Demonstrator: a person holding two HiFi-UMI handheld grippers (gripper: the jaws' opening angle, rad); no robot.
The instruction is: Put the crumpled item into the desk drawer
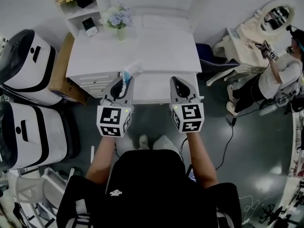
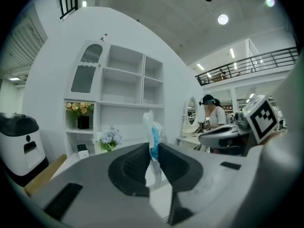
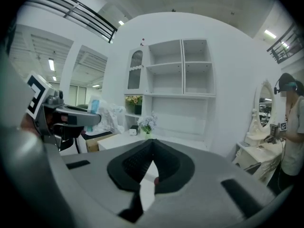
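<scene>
The left gripper point(image 2: 153, 151) is clamped on the crumpled item point(image 2: 153, 129), a white and blue wad of thin wrapping pinched between its pads and sticking out past the jaw tips. The right gripper point(image 3: 152, 145) is level with it and just to its right, its jaws pressed together at the tips with nothing between them. Ahead of and below both grippers lies the white counter point(image 1: 156, 51), with a vase of pale flowers point(image 1: 118, 19) well ahead of the left gripper.
</scene>
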